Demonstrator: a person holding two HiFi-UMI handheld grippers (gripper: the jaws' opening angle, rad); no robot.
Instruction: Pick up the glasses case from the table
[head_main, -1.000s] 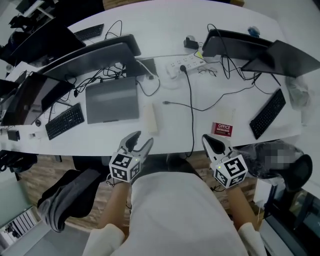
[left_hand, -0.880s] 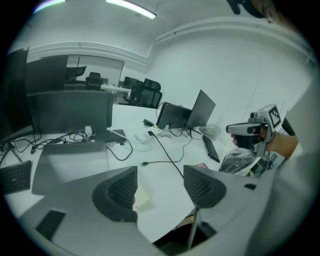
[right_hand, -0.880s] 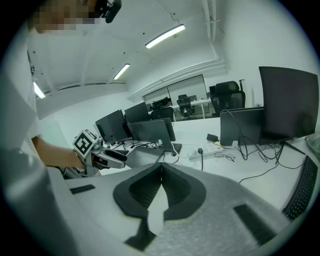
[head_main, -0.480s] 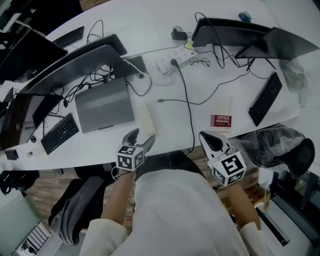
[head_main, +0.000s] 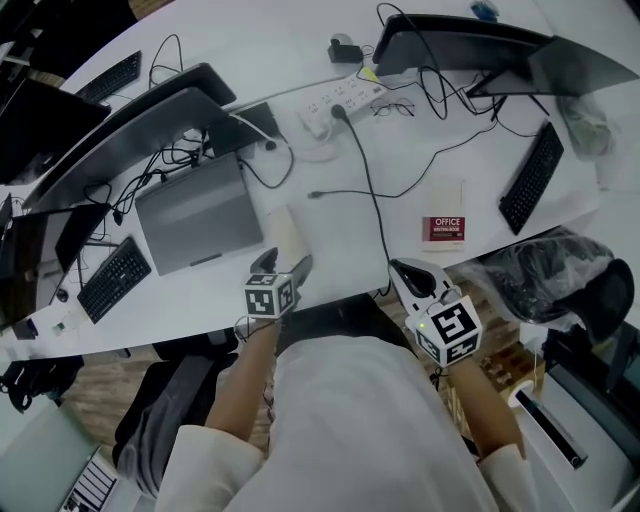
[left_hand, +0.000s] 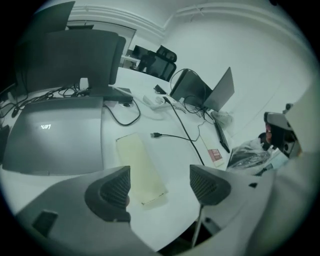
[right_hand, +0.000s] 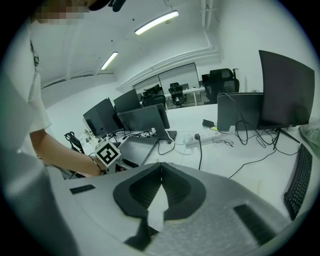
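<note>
This is an open-plan office. A long white counter (head_main: 330, 240) carries several monitors (head_main: 130, 130), black keyboards (head_main: 531, 178), a closed grey laptop (head_main: 200, 212) and a white power strip (head_main: 340, 103), with black cables (head_main: 372, 190) trailing between them. A red booklet (head_main: 447, 228) printed "OFFICE" lies near the counter's edge. In the right gripper view, black swivel chairs (right_hand: 222, 80) stand at desks farther back under long ceiling strip lights (right_hand: 156, 22).

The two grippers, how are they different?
The left gripper has jaws apart and opening; the right gripper has jaws together. The left gripper points at the cream glasses case; the right gripper sits farther from it. Both have nothing between their jaws.
</note>
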